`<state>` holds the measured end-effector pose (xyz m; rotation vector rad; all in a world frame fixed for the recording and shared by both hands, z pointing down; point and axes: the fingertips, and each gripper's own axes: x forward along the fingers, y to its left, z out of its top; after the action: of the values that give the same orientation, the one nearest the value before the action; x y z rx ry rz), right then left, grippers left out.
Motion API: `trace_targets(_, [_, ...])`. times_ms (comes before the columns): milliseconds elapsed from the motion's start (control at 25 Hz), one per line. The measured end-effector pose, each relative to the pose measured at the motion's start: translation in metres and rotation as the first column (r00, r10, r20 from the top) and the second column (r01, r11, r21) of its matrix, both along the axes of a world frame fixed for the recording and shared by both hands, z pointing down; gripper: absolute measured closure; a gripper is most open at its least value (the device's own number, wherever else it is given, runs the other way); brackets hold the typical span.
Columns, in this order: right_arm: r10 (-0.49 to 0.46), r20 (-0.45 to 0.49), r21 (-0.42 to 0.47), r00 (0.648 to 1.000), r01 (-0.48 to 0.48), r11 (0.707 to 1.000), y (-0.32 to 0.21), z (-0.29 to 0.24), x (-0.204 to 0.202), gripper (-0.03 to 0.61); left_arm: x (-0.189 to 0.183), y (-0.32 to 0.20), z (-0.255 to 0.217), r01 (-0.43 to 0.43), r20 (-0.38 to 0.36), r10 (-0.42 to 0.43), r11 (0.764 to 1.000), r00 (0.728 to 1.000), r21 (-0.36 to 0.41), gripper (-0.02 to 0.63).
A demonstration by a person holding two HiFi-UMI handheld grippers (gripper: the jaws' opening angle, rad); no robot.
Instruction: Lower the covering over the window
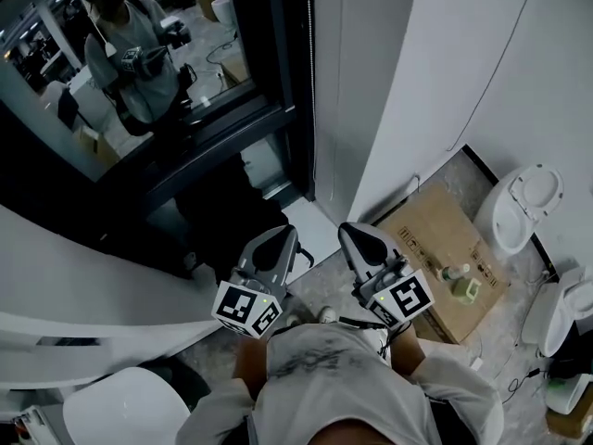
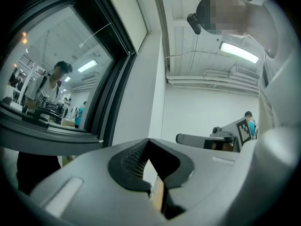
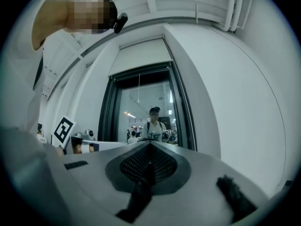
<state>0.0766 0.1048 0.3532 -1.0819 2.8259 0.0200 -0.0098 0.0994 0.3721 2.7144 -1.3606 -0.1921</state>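
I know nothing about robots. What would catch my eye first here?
First, the big dark-framed window ahead, whose glass seems to mirror the person standing before it. Next, the two grey tools held close to the body: the left claw and the right claw, both shut and empty. To the right, a cardboard sheet lies on the floor.

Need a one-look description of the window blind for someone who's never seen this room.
Find the tall dark-framed window set in a recess of the white wall. At the top of that recess hangs the blind, a flat pale panel that stops near the frame's upper edge. It is the only plain, light surface there; the rest of the window is dark-edged and full of reflections.
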Motion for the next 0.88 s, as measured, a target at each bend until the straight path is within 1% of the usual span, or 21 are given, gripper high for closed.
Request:
trace_targets(280, [-0.041, 0.003, -0.016, 0.999, 0.041, 0.999, -0.005, 0.005, 0.006, 0.561, 0.009, 0.000, 0.003, 0.031, 0.011, -0.030, 0.999, 0.999, -0.012, 0.611])
trace_targets(480, [-0.057, 0.004, -0.018, 0.998, 0.057, 0.998, -0.014, 0.004, 0.007, 0.561, 0.014, -0.006, 0.003, 0.031, 0.015, -0.031, 0.999, 0.999, -0.010, 0.611])
trace_targets(680, [-0.071, -0.004, -0.019, 0.997, 0.071, 0.997, -0.024, 0.008, -0.001, 0.561, 0.010, -0.016, 0.007, 0.033, 0.015, -0.033, 0.999, 0.999, -0.013, 0.611])
trace_targets(880, [-0.065, -0.009, -0.016, 0.998, 0.065, 0.998, -0.040, 0.008, -0.008, 0.561, 0.004, -0.033, 0.007, 0.021, 0.008, -0.021, 1.000, 1.000, -0.008, 0.611])
